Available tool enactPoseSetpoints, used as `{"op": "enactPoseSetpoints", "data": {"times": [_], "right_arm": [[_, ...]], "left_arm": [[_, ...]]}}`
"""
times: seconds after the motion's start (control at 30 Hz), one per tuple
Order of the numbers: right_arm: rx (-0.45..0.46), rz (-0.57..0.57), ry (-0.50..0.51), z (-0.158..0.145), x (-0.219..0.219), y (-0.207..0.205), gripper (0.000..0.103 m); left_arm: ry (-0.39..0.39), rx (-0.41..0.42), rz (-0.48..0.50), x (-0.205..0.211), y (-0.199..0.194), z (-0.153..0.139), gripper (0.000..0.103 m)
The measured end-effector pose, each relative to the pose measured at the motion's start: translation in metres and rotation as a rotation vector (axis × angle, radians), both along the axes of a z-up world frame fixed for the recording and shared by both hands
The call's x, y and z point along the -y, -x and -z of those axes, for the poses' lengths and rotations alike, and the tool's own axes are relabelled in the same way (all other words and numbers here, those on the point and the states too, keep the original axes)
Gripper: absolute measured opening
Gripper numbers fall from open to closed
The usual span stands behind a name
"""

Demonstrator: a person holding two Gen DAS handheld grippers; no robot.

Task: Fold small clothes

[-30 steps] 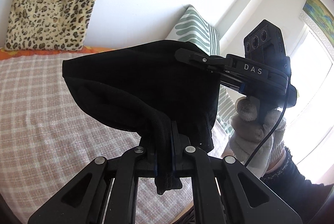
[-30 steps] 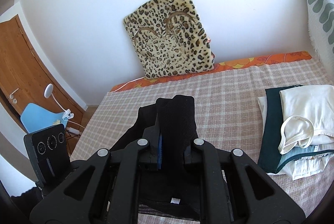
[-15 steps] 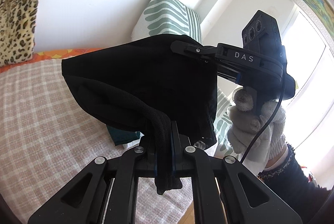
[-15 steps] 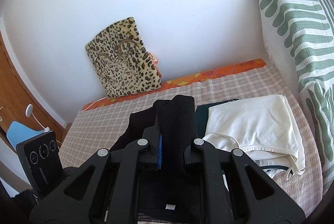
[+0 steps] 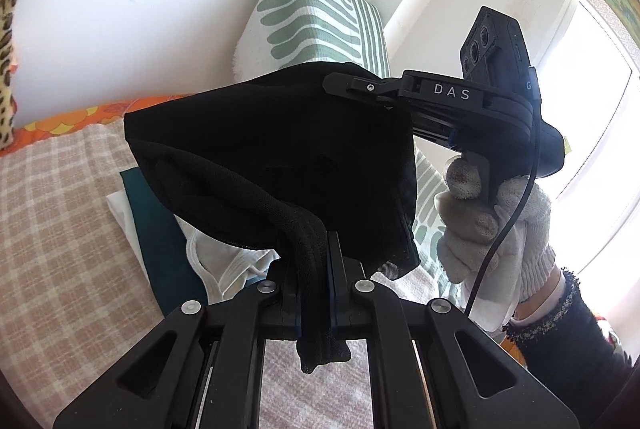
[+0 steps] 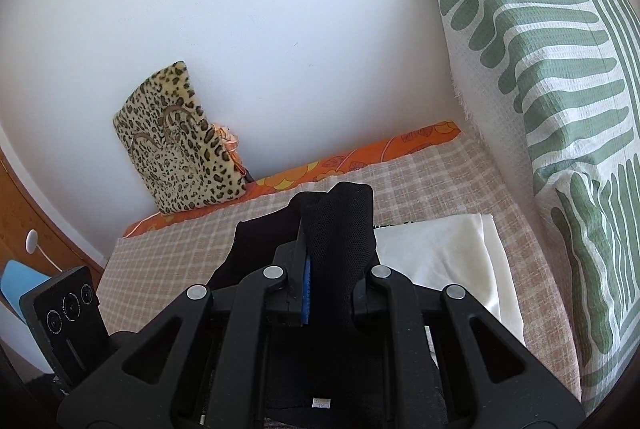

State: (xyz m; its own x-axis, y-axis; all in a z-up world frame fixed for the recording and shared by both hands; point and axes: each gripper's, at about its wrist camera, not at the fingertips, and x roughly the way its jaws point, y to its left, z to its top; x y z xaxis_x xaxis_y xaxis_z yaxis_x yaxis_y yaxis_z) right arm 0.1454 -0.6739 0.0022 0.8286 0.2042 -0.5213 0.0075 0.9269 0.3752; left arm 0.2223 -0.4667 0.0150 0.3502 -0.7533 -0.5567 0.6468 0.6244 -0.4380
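A black folded garment [image 5: 272, 157] hangs in the air between both grippers. My left gripper [image 5: 314, 249] is shut on its bunched black waistband. My right gripper [image 5: 344, 85], seen in the left wrist view held by a gloved hand, is shut on the garment's far edge. In the right wrist view the right gripper [image 6: 328, 261] clamps the black cloth [image 6: 340, 225]. Below the garment lies a stack of folded clothes, white [image 6: 444, 261] on top and dark teal [image 5: 156, 225] beneath, on the checked bedspread [image 5: 52, 229].
A green-and-white striped pillow [image 6: 560, 89] stands against the wall right of the stack. A leopard-print cushion [image 6: 180, 141] leans on the wall at the bed's far left. An orange sheet edge [image 6: 360, 157] runs along the wall. A window [image 5: 592, 117] is at right.
Both grippers have carried the black garment to the right, from over the bare bedspread to above the stack of folded clothes by the striped pillow. Both stay shut on it.
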Motion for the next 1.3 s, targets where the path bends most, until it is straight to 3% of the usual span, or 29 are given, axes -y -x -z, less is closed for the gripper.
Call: {"op": "enactPoseSetpoints", "data": {"times": [0.4, 0.73, 0.8, 0.87, 0.93, 1.07, 1.2, 1.3], "right_arm": [[-0.073, -0.001, 0.061, 0.036, 0.017, -0.051, 0.013], [-0.173, 0.002, 0.076, 0.073, 0.046, -0.091, 0.013], [-0.195, -0.003, 0.084, 0.079, 0.048, -0.095, 0.021], [-0.219, 0.010, 0.081, 0.083, 0.055, -0.095, 0.050], [-0.212, 0.030, 0.019, 0.085, 0.067, -0.089, 0.062], [-0.156, 0.055, -0.173, 0.088, 0.098, -0.071, 0.062], [-0.165, 0.107, -0.197, 0.094, 0.112, -0.063, 0.060], [-0.192, 0.129, -0.148, 0.098, 0.109, -0.068, 0.049]], "left_arm": [[-0.038, -0.031, -0.017, 0.017, -0.034, 0.036, 0.007], [-0.116, -0.107, -0.041, -0.005, -0.037, 0.067, 0.008], [-0.117, -0.129, -0.048, -0.008, -0.038, 0.071, 0.011], [-0.117, -0.134, -0.053, -0.010, -0.038, 0.071, 0.012], [-0.117, -0.133, -0.052, -0.011, -0.036, 0.069, 0.013], [-0.110, -0.131, -0.049, -0.016, -0.029, 0.063, 0.019], [-0.115, -0.070, -0.044, -0.017, -0.019, 0.051, 0.019], [-0.135, -0.007, -0.049, -0.016, -0.014, 0.041, 0.019]]}}
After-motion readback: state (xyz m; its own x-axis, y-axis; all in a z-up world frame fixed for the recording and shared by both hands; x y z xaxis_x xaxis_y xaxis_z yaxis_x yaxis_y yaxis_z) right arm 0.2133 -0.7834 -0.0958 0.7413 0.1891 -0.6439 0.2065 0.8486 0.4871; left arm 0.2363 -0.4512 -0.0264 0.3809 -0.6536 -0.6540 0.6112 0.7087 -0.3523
